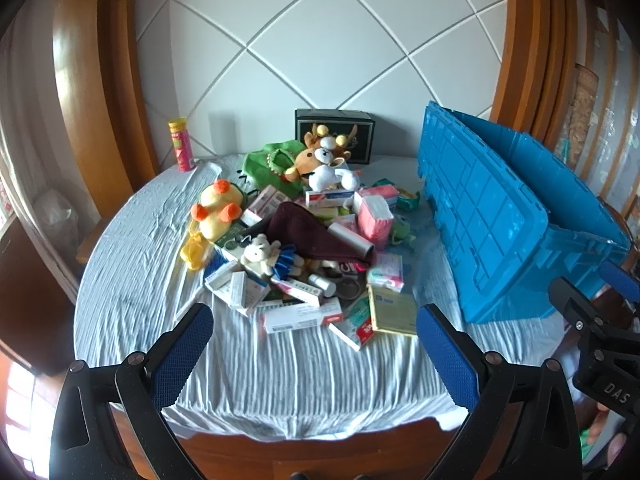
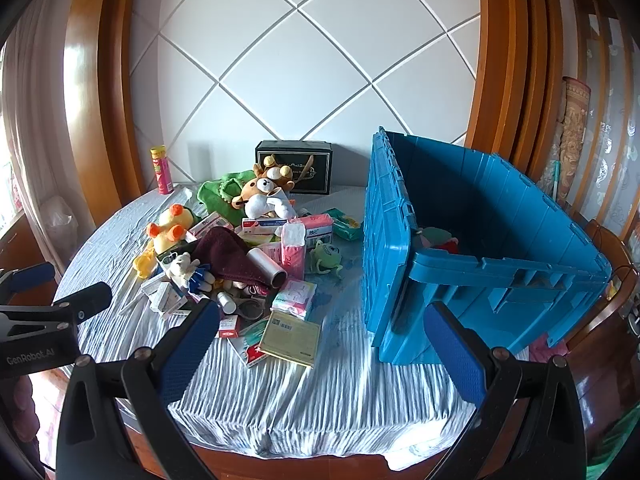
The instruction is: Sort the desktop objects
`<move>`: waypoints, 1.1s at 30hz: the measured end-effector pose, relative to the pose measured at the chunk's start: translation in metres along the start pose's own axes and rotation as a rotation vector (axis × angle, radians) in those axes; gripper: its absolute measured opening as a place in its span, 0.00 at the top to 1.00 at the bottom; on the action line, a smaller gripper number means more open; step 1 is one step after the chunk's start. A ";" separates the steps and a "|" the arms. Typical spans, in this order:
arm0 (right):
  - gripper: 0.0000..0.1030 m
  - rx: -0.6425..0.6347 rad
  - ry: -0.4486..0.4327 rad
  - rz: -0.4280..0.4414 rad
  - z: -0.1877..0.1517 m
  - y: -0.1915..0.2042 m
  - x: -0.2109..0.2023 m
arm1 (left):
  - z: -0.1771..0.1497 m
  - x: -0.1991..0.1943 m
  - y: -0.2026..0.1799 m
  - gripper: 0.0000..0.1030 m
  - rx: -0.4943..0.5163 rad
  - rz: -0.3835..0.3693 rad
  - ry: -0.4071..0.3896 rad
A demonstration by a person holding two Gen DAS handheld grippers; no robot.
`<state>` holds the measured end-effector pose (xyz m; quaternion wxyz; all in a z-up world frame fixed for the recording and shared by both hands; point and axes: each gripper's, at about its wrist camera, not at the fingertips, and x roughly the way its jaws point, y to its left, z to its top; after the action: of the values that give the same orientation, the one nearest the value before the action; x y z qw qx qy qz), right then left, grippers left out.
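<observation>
Blue-padded left gripper [image 1: 314,330] and right gripper [image 2: 322,332] both hang spread, empty; ahead, jumbled toys and boxes [image 1: 296,240]; rightward, open blue plastic crate [image 2: 480,248].

left wrist view: looks forward along the left hand-held gripper [image 1: 314,334] from the near edge of the bench [image 1: 132,280], tilted down, at middle range, facing the quilted wall [image 1: 320,40].
right wrist view: looks the same way along the right hand-held gripper [image 2: 320,334], set further right, closer to the blue crate [image 2: 500,208] and seeing into it.
shared: the pile of toys and boxes [image 1: 304,240], the black box [image 2: 294,166], the crate, the wall.
cross-sight: each view catches the other hand-held gripper at its edge.
</observation>
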<state>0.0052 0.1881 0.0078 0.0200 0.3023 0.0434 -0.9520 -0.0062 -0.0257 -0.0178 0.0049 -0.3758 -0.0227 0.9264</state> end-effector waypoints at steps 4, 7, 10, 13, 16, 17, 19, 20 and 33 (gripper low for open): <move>0.00 -0.006 0.015 0.002 0.000 0.007 0.006 | -0.003 0.013 0.017 0.00 -0.021 0.002 0.042; 0.00 -0.015 0.036 0.013 -0.001 0.018 0.016 | -0.009 0.028 0.037 0.00 -0.034 0.023 0.075; 0.00 -0.024 0.061 0.030 -0.003 0.032 0.029 | -0.017 0.045 0.060 0.00 -0.046 0.051 0.111; 0.00 -0.036 0.108 0.061 -0.009 0.051 0.051 | -0.026 0.064 0.084 0.00 -0.054 0.084 0.148; 0.00 -0.035 0.162 0.097 -0.018 0.068 0.076 | -0.037 0.090 0.111 0.00 -0.042 0.119 0.181; 0.00 -0.032 0.178 0.106 -0.021 0.073 0.085 | -0.039 0.098 0.118 0.00 -0.043 0.118 0.195; 0.00 -0.014 0.212 0.117 -0.031 0.080 0.103 | -0.044 0.115 0.129 0.00 -0.044 0.105 0.233; 0.00 -0.005 0.229 0.122 -0.036 0.084 0.112 | -0.045 0.124 0.132 0.00 -0.046 0.089 0.255; 0.00 0.124 0.401 0.105 -0.080 0.047 0.220 | -0.058 0.239 0.089 0.00 0.001 0.005 0.366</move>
<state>-0.1259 0.1460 -0.1877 0.0420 0.4883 -0.0282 -0.8712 -0.1369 -0.1064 -0.2302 0.0071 -0.5382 -0.0200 0.8426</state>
